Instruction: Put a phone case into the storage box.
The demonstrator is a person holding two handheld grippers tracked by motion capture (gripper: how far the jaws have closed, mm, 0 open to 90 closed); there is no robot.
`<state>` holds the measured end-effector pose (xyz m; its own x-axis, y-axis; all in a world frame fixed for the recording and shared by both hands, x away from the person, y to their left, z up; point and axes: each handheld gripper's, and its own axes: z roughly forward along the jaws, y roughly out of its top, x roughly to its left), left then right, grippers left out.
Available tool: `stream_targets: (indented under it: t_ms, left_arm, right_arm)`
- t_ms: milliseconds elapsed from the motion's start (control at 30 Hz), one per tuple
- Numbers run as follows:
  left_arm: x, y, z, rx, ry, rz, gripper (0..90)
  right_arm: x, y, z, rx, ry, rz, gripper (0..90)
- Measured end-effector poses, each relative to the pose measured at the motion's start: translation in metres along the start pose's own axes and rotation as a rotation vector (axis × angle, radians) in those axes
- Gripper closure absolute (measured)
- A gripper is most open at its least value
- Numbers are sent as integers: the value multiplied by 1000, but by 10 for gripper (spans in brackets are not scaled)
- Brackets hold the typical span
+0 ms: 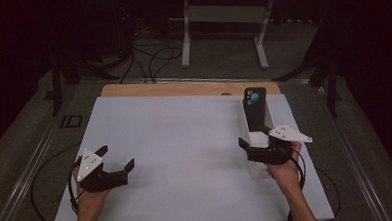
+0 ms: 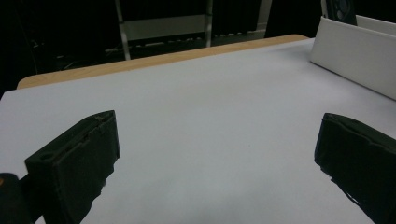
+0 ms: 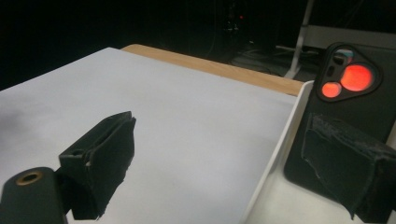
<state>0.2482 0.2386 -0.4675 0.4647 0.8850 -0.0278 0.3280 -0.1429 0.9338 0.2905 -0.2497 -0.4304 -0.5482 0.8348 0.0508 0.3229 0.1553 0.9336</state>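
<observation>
A black phone (image 1: 255, 108) leans upright in the far end of a narrow white box (image 1: 243, 123) at the right of the white mat (image 1: 175, 141). My right gripper (image 1: 255, 140) is open at the box's near end, one jaw outside its left wall and the other inside. In the right gripper view the phone (image 3: 355, 98) stands just past the right jaw, the box wall (image 3: 280, 140) runs between the jaws, and the gripper (image 3: 224, 126) holds nothing. My left gripper (image 1: 117, 157) rests open at the mat's near left, empty (image 2: 217, 121). The box (image 2: 355, 60) lies far to its right.
A wooden table edge (image 1: 183, 88) borders the mat at the back. Behind it a white metal stand (image 1: 225, 14) and cables (image 1: 152, 60) sit on the dark floor. Metal rails (image 1: 31, 162) flank the table. The mat's middle is bare.
</observation>
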Motion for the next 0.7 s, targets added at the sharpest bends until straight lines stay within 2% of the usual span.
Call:
stream_targets:
  t_ms: [200, 367, 400, 500, 700]
  left_arm:
    - [-1, -1, -3, -12, -7, 9, 1]
    - [-2, -2, -5, -25, -20, 22, 0]
    - [-2, -3, -5, -29, -25, 26, 0]
    - [-2, -4, -4, -23, -25, 32, 0]
    - [-2, -7, -1, -8, -26, 41, 0]
  right_arm:
    - [5, -13, -2, -21, 19, -27, 94]
    - [8, -24, -5, -34, 43, -31, 94]
    - [8, -27, -6, -33, 41, -42, 94]
    - [8, -35, -10, -40, 46, -27, 95]
    - [7, -44, -15, -50, 34, -41, 95]
